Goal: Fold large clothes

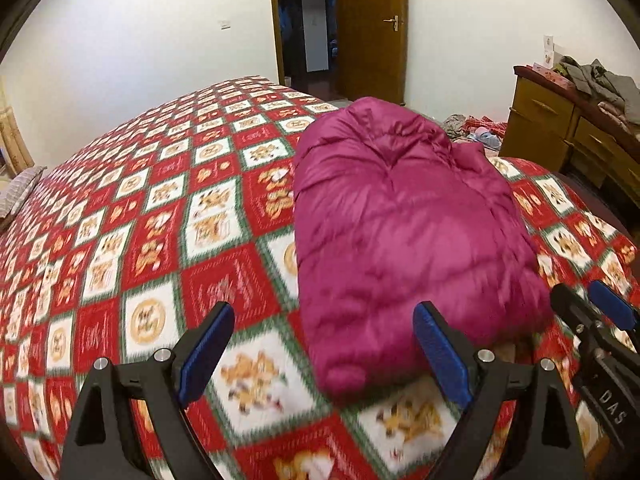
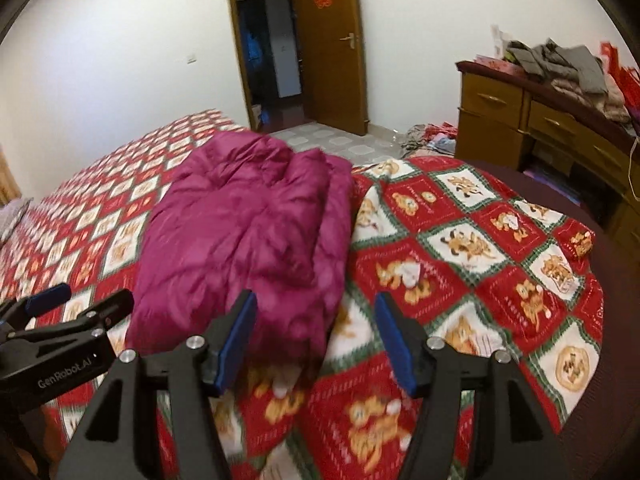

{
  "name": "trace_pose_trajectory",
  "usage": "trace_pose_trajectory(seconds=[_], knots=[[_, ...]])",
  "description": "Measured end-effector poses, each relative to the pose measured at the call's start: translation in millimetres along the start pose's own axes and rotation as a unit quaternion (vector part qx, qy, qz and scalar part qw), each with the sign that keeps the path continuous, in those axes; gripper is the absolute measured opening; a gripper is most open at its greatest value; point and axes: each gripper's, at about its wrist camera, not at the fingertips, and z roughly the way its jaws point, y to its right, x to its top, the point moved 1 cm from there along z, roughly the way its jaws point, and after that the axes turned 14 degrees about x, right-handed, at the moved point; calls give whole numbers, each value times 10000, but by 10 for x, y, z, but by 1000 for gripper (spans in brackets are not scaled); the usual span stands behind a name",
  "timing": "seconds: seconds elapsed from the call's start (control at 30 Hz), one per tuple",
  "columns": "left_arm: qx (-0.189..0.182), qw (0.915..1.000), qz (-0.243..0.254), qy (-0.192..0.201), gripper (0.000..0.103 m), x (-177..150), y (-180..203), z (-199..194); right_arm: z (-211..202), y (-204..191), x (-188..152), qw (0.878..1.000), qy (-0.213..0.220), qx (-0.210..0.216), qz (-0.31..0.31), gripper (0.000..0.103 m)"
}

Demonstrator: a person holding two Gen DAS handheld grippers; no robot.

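Note:
A magenta puffer jacket lies folded into a thick bundle on the bed's red, white and green patterned blanket. It also shows in the right wrist view. My left gripper is open and empty, just above the bundle's near left corner. My right gripper is open and empty, just above the bundle's near right corner. Each gripper shows in the other's view, the right one at the right edge and the left one at the left edge.
A wooden dresser with piled clothes stands to the right of the bed. More clothes lie on the tiled floor beyond the bed's foot. An open wooden door is in the far wall. A pillow lies far left.

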Motion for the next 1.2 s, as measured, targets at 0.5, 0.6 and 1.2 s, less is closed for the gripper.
trace_pose_trajectory(seconds=[0.5, 0.6, 1.2], knots=[[-9, 9996, -279, -91, 92, -583, -204, -541, -644, -203, -417, 9988, 243, 195, -382, 76], [207, 9995, -208, 116, 92, -615, -212, -707, -768, -256, -417, 9980, 352, 278, -437, 76], [589, 9862, -349, 1510, 92, -577, -289, -1820, -1608, -294, -208, 9859, 1481, 660, -418, 82]])
